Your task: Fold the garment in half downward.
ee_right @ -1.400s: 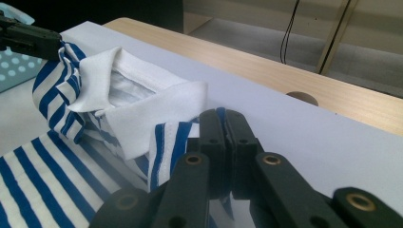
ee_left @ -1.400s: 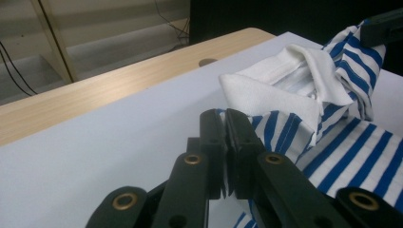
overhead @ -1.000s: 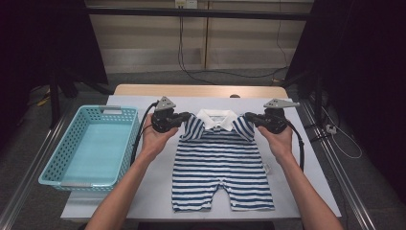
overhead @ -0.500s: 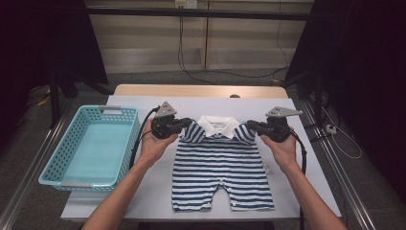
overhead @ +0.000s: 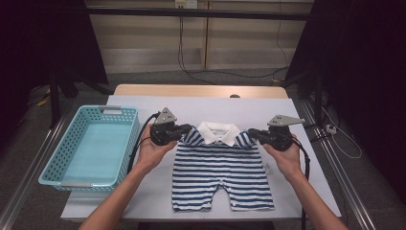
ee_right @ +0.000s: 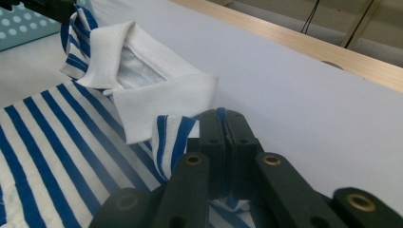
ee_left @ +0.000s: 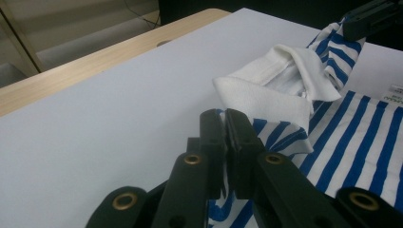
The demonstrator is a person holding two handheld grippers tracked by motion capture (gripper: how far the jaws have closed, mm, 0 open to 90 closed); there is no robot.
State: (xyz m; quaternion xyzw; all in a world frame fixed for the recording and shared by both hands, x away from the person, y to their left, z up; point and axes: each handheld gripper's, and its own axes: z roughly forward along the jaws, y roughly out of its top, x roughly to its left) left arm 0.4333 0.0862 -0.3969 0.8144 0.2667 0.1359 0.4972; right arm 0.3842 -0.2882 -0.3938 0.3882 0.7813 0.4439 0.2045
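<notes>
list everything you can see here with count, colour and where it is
romper: one, blue and white stripes with white collar, flat on the table, shoulders pinched
basket: one, light blue, left part of the table
table: one, white top with a wooden far edge
cables: a few, dark, on the floor and wall behind the table
left gripper: one, black, shut on the romper's left shoulder
right gripper: one, black, shut on the romper's right shoulder
forearms: two, bare, coming in from the bottom

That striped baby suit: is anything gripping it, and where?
Yes. Each hand-held gripper is shut on the baby suit: the left gripper pinches one shoulder, the right gripper the other, beside the white collar.
</notes>
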